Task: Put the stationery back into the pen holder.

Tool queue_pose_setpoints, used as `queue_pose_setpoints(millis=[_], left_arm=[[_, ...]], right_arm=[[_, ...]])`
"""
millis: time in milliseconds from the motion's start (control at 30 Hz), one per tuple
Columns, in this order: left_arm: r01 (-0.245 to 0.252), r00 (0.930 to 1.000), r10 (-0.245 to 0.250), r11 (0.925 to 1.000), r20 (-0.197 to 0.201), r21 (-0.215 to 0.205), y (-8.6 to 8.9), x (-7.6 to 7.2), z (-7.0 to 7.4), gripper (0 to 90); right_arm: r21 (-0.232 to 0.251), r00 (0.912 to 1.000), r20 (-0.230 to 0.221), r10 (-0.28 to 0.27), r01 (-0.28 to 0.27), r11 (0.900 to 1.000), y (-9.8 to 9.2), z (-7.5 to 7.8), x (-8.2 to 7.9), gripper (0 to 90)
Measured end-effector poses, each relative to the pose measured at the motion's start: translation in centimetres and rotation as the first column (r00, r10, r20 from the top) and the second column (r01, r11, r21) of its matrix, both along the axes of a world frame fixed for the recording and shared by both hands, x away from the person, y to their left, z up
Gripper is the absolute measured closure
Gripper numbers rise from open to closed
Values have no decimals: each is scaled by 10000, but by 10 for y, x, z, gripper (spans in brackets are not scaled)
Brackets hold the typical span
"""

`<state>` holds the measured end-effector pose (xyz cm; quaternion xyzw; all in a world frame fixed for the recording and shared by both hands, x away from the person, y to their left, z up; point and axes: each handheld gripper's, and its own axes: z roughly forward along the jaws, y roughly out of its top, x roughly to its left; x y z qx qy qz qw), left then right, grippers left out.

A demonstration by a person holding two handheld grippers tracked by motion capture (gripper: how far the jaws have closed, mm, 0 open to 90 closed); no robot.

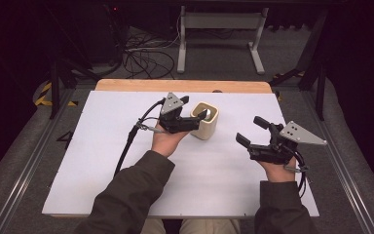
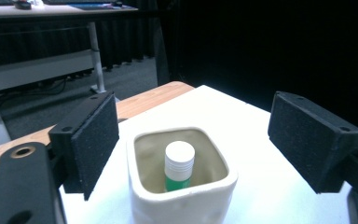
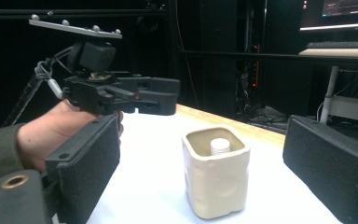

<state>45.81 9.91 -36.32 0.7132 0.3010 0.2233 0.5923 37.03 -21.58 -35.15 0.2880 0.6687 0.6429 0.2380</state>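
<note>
Fingers (image 2: 91,142) of the left gripper (image 2: 196,149) are spread wide apart, one on each side of the cup, not touching it. Those of the right gripper (image 3: 205,172) are wide apart too, holding nothing. On the white worktop (image 1: 102,161) stands a cream cup (image 1: 204,120). Inside it a small green tube (image 2: 179,167) stands straight up, white cap on top.
</note>
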Motion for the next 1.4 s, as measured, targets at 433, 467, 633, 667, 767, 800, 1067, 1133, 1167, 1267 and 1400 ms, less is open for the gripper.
queue_pose_setpoints(millis=[433, 467, 633, 667, 767, 800, 1067, 1133, 1167, 1267, 1400], left_arm=[[-17, 9999, 18, 10000, 101, -99, 25, -20, 12, 118], [-7, 10000, 7, 10000, 75, -60, 27, -21, 13, 113], [-21, 9999, 20, 10000, 101, 77, 36, -29, 14, 93], [-22, 10000, 21, 10000, 69, 79, 38, -30, 14, 90], [-78, 9999, 76, 9999, 142, 136, 45, -35, 15, 81], [-78, 9999, 76, 9999, 143, 132, 47, -36, 15, 78], [-85, 9998, 83, 9999, 203, 71, 62, -45, 17, 64], [-87, 9998, 85, 9999, 193, 58, 66, -48, 17, 62], [-80, 9997, 78, 9999, 241, 68, 68, -49, 18, 60], [-87, 9995, 85, 10000, 306, 47, 74, -53, 19, 55], [-100, 9993, 97, 9999, 364, 73, 81, -59, 21, 52]], right_arm=[[-92, 9999, -53, 102, -102, 9999, 4, -2, 2, 107], [-107, 9999, -74, 92, -92, 9999, 4, -2, 2, 106], [-57, 9999, -111, 70, -71, 10000, 4, -2, 2, 98], [-66, 9999, -111, 69, -70, 10000, 3, -2, 2, 97], [-50, 9999, -125, 30, -31, 10000, 3, -2, 2, 92], [-34, 9999, -127, 32, -32, 10000, 3, -2, 2, 92], [-57, 9998, -202, 28, -29, 10000, 4, -3, 2, 86], [-62, 9998, -204, 33, -35, 10000, 3, -3, 2, 84], [-55, 9998, -209, 25, -27, 10000, 3, -3, 2, 83], [-45, 9998, -224, 1, -2, 10000, 3, -3, 2, 79], [-36, 9997, -224, -10, 9, 10000, 3, -4, 2, 75]])
